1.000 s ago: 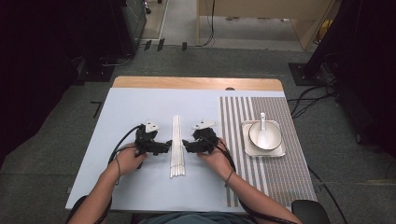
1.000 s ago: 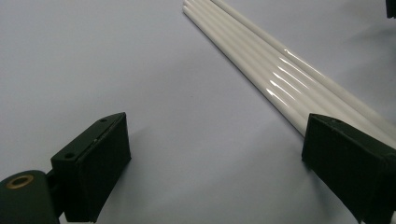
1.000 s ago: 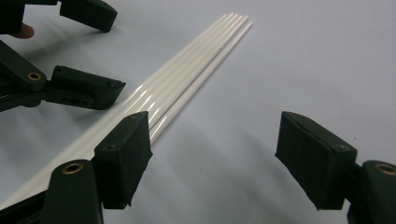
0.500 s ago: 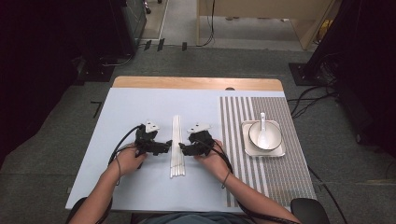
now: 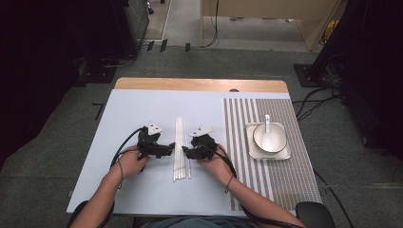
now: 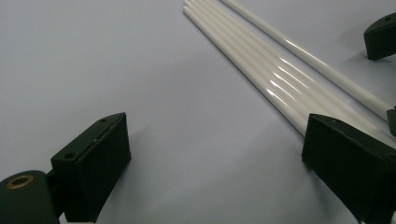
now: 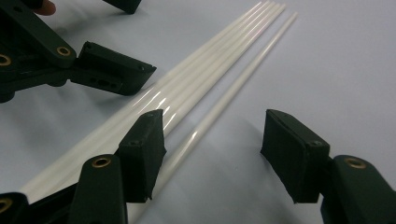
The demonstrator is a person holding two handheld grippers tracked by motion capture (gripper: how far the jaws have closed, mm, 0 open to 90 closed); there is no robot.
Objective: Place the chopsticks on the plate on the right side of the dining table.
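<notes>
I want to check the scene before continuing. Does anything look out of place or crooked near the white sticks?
One white stick lies apart from the tight bundle of sticks, on the side of the right gripper, with a narrow gap between them. Both grippers are open. The bowl with its spoon sits neatly on its plate.

The bench (image 5: 142,114) is covered in a plain pale blue-grey sheet, with a light wooden strip along its far edge. The chopsticks (image 5: 180,147) are glossy white. Both the left gripper (image 5: 167,148) and the right gripper (image 5: 186,152) are black, with brass-coloured rivets and pale grey top plates. The placemat (image 5: 266,190) is striped grey and white. The bowl (image 5: 269,137), spoon (image 5: 267,128) and square tray (image 5: 253,151) are white. The floor (image 5: 237,61) is speckled grey carpet.
</notes>
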